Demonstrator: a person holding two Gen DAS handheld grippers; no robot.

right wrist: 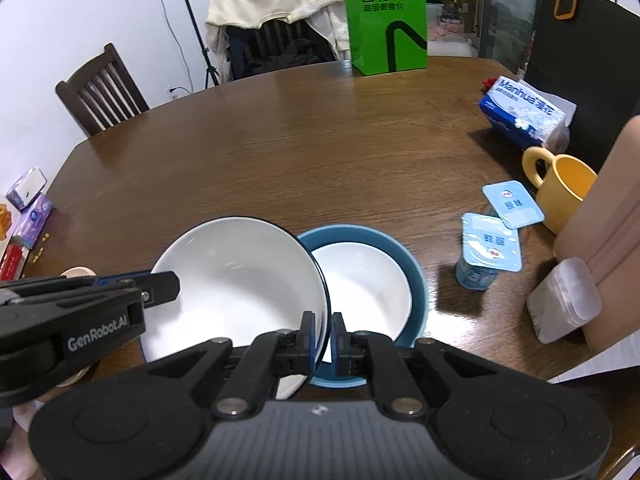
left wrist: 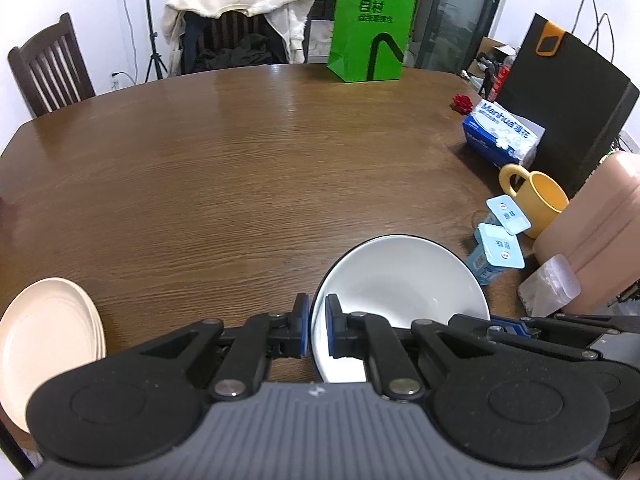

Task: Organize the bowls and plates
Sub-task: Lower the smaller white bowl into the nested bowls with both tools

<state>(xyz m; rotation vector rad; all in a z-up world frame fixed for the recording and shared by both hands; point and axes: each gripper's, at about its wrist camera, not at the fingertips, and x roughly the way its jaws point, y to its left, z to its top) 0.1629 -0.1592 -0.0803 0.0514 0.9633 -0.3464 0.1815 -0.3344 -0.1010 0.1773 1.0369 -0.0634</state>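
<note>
A white bowl with a thin dark rim (left wrist: 400, 280) (right wrist: 240, 276) is held by both grippers at once. My left gripper (left wrist: 317, 308) is shut on the bowl's left rim, and its fingers (right wrist: 160, 284) also show in the right wrist view. On the opposite rim my right gripper (right wrist: 323, 322) is shut. Its fingers (left wrist: 512, 326) reach in from the lower right of the left wrist view. Just right of the white bowl a blue bowl with a white inside (right wrist: 414, 280) rests on the table, its left edge covered by the white bowl. A stack of pale pink plates (left wrist: 48, 340) lies at the near left.
On the right of the brown table (left wrist: 240, 168) stand two yogurt cups (right wrist: 488, 248), a yellow mug (right wrist: 564, 192), a tissue pack (right wrist: 524, 116), a pink container (right wrist: 612, 240) and a clear box (right wrist: 564, 300). A green bag (right wrist: 386, 20) stands at the far edge. Small boxes (right wrist: 32, 208) lie far left.
</note>
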